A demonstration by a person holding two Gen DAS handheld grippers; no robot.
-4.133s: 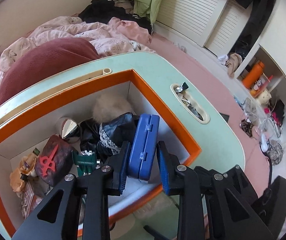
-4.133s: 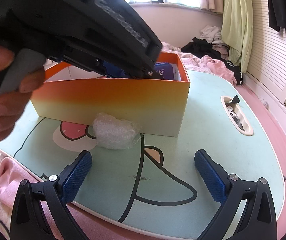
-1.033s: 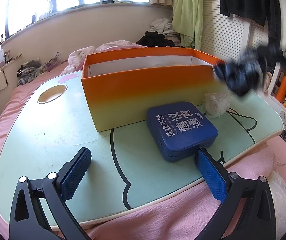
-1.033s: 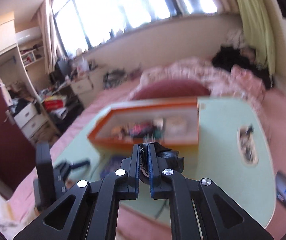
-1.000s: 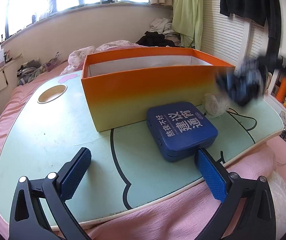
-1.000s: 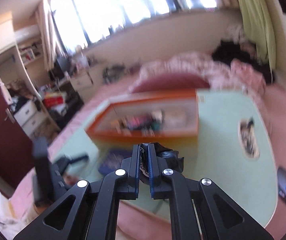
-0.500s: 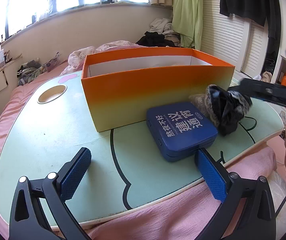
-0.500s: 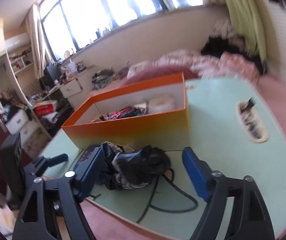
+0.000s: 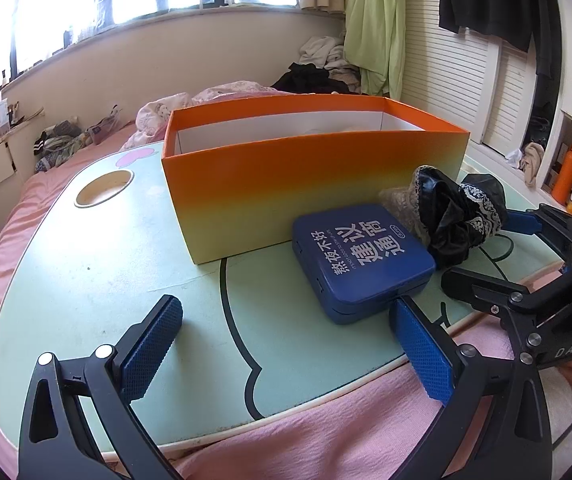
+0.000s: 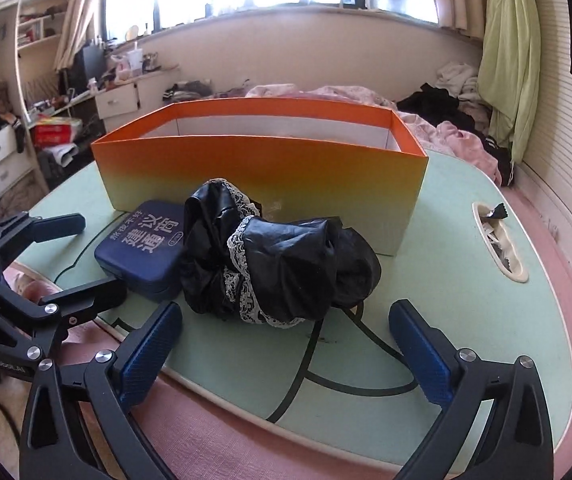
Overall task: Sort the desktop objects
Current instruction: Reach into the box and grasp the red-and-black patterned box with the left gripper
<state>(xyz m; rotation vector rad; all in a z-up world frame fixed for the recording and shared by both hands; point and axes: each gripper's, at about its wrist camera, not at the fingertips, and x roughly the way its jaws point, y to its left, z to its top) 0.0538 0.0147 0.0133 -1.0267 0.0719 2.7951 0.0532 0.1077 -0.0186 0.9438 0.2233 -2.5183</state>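
Both tongs wide, empty: left tongs (image 9: 286,344) by blue case (image 9: 362,256), right tongs (image 10: 284,344) facing black lace-trimmed cloth (image 10: 278,264). Both lie on desk (image 9: 86,264) outside orange box (image 9: 310,176), prob for sorting.

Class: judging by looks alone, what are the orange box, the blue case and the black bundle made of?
Orange box: likely matte cardboard, with thin straight walls.
Blue case: probably hard plastic, with a smooth moulded lid and seam.
Black bundle: shiny crumpled fabric with pale lace trim.

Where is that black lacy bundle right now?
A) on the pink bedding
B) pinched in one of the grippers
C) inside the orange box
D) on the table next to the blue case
D: the bundle lies on the table against the blue case, in front of the orange box; both grippers are open.
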